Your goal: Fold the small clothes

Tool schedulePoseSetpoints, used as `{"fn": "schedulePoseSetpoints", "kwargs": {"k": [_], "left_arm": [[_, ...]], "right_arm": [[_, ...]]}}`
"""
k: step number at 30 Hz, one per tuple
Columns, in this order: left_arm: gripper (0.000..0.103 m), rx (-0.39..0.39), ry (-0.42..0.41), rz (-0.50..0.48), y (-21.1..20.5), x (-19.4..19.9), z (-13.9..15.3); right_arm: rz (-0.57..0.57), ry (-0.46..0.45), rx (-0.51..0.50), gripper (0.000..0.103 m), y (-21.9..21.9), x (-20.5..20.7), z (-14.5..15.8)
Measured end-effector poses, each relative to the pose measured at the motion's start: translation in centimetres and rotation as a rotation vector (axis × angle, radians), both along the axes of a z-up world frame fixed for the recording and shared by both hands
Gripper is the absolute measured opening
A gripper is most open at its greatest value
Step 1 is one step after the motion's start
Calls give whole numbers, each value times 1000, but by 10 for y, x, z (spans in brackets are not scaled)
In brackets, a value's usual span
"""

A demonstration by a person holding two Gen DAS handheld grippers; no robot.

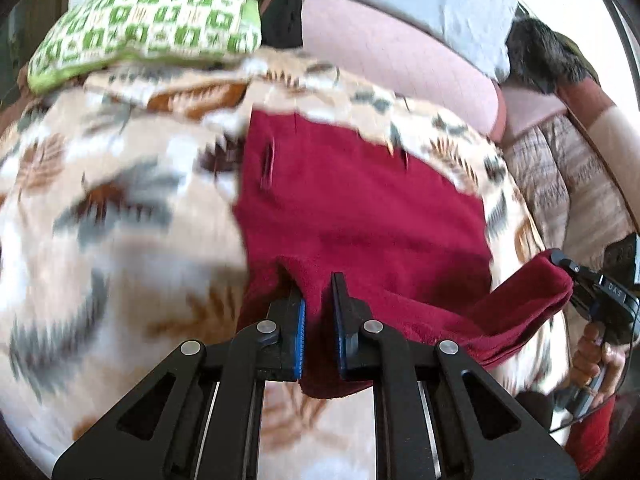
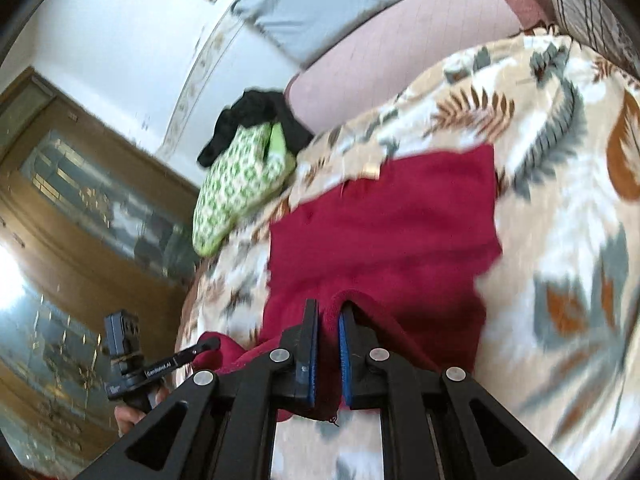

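We hold the red fleece garment [image 1: 360, 208] by its near edge, one corner in each gripper. In the left wrist view the left gripper [image 1: 318, 320] sits at the bottom centre of the frame, its fingers [image 1: 298, 340] pinching a fold of the red cloth between the blue pads. The right gripper [image 2: 328, 356] does the same in its own view, fingers [image 2: 310, 360] pressed onto a bunched red hem; it also shows at the right edge of the left wrist view, clamped on the other corner, with a hand wrapped round its handle below.

The garment lies in the middle of both frames on the bed's leaf-patterned blanket [image 1: 120, 208], its far part flat on the blanket and the near edge lifted off it. We judge this two-corner hold keeps the edge taut and level, so it can be carried over the flat part for a clean fold rather than a crumpled one.

At the upper left of the left wrist view rests a green-and-white patterned cloth [image 1: 160, 20], with a black garment [image 2: 256, 116] behind it, both well apart from the red piece and likely waiting their turn or already done; we cannot tell which.
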State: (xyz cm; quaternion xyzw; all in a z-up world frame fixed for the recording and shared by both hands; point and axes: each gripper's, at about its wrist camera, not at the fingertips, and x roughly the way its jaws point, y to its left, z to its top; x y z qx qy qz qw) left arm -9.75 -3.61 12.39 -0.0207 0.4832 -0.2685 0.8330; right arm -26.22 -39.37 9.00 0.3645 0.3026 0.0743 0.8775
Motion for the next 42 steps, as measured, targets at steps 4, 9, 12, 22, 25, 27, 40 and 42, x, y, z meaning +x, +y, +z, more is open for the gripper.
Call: {"fn": "schedulePoseSetpoints", "kwargs": {"k": [4,9,12,22,25,27,40,42], "left_arm": [[10,-3,-32,32,-27,53,5],[10,1,-11,63,-57,112,-7],[11,-60,87,90,-61,149,-28],[62,-145,-4,132,-35,168,2],[62,-116,-11,139,-38,162,-2],[62,-69,21,112,-48,160,-16],[63,223,-1,194,-86,210,-88],[63,173,21,209,-75,211,-86]], "right_arm": [[-51,-2,-15,8,-28,41,8],[-97,54,-14,8,-56,101,-4],[-144,139,24,8,-76,136,-35],[-238,34,-56,51,-101,110,-9],[-191,93,-232,51,-78,119,-8],[-174,160,-315,51,-69,136,-18],[-227,331,-462,6,-81,212,-73],[-227,341,-461,6,-82,212,-77]]}}
